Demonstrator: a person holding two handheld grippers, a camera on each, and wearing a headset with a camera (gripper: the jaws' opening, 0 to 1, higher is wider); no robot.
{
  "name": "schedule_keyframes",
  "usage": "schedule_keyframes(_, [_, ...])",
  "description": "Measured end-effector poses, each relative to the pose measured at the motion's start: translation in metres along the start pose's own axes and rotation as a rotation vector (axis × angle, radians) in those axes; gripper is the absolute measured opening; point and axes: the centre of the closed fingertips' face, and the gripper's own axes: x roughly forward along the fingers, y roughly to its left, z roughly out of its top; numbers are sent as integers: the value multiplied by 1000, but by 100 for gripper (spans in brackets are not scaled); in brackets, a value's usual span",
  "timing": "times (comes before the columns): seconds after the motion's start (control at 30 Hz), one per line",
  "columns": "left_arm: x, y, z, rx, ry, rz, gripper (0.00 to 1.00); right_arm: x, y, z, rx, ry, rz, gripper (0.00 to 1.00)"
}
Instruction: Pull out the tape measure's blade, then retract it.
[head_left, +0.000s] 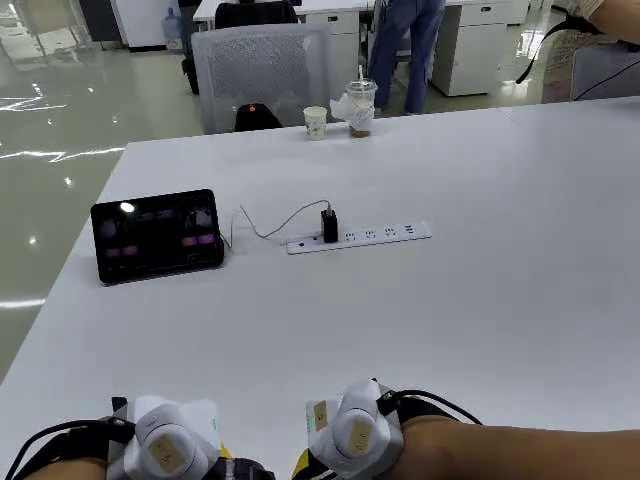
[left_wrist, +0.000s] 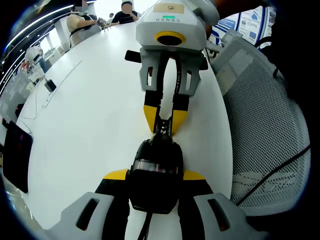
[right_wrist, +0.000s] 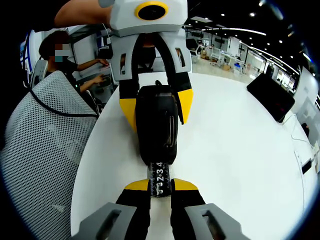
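So the left gripper (left_wrist: 155, 176) is clamped around the black case of the tape measure (right_wrist: 157, 125), jaws squeezing it from both sides. That makes sense, since the case needs an anchor while the other end gets tugged. The right gripper (right_wrist: 160, 187) faces it nose to nose and is pinched down on the tip of the blade (right_wrist: 159, 175), with just the 2, 3 and 4 marks showing between jaws and case. Only a short stub of blade is out, so my guess is the pull has barely got going, or the retract is nearly done. I honestly can't tell which. Both grippers line up along the blade, which should let it slide straight instead of kinking. All this sits low over the near edge of the white worktop (head_left: 450, 300), roughly mid-width, right in front of the person. Further out there's a dark tablet (head_left: 157, 235) toward the left edge, a power strip (head_left: 360, 236) with a black charger (head_left: 329, 226) plugged in around the middle, and a paper cup (head_left: 315, 122) and a lidded cup (head_left: 359, 107) at the far edge. None of it is in the way.
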Motion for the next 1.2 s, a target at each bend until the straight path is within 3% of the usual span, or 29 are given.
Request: schedule_keyframes(1.2, [0,1,0,-2,4,9,31,-14,-2,-16,25,35,-6,11])
